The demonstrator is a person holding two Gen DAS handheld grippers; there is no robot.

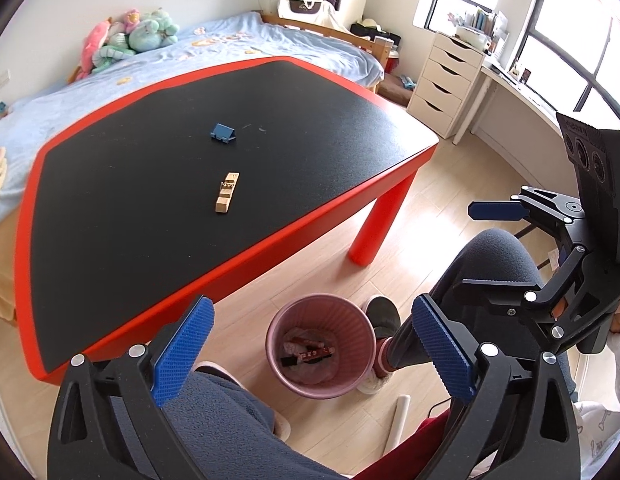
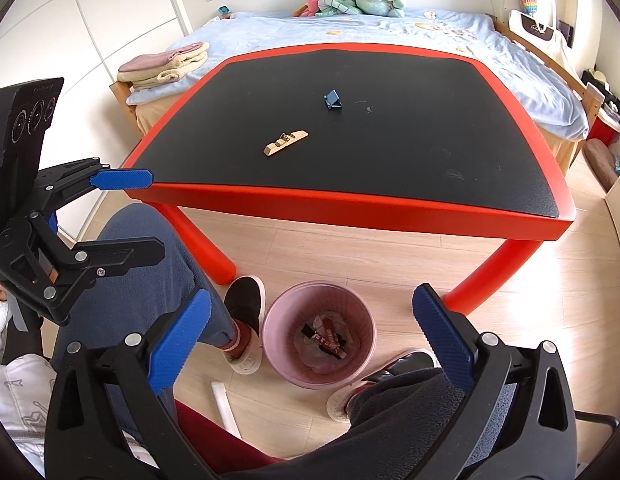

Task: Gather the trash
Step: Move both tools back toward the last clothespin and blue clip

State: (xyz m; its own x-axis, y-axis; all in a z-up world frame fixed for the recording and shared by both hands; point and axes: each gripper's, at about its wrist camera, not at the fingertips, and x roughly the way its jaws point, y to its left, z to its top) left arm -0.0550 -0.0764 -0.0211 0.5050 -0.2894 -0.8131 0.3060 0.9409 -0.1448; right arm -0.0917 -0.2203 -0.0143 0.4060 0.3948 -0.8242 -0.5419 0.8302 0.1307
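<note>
My left gripper point(image 1: 312, 354) and right gripper point(image 2: 310, 344) are hanging spread, ribbed blue pads empty | fluted pink bin point(image 2: 319, 345) is sitting on plank floor, holding crumpled wrappers point(image 2: 328, 340) | wooden clothespin point(image 2: 286, 143) and blue binder clip point(image 2: 332, 100) are lying apart on my grainy black surface point(image 2: 430, 148).

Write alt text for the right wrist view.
The right gripper, jaws open and empty, is above a pink trash bin holding wrappers on the wooden floor. Beyond stands a red-edged black table with a wooden clothespin and a blue binder clip; the left gripper is at left.
</note>
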